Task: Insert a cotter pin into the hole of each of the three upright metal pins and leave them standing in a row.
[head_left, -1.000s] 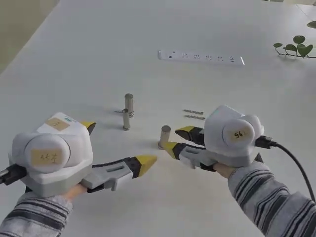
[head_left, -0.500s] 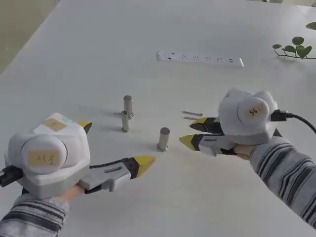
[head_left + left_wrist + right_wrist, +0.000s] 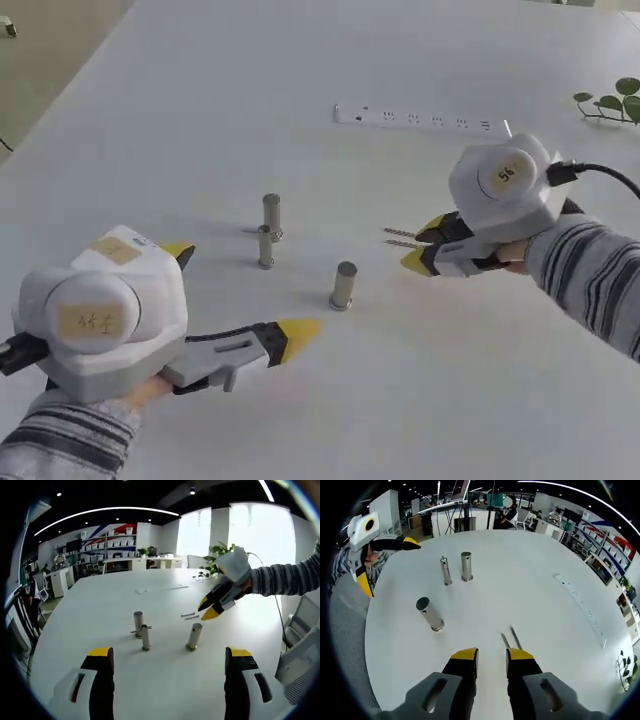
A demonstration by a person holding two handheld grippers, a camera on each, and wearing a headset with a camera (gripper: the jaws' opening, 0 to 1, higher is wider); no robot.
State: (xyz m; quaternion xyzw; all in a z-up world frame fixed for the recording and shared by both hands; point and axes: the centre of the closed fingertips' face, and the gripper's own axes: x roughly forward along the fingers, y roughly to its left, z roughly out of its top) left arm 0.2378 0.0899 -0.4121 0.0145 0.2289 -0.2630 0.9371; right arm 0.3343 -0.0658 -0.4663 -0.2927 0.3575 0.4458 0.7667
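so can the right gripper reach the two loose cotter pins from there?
Probably yes: the cotter pins lie flat on the bare table just ahead of the right gripper, jaws parted, nothing between.

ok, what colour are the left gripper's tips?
Yellow tips on black fingers; clearest in the left gripper view.

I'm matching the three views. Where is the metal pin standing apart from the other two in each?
Head view: lone pin, just below centre.
Left gripper view: lone pin, right of centre.
Right gripper view: lone pin, left of centre.
Shared landmark: the two loose cotter pins lying nearby.
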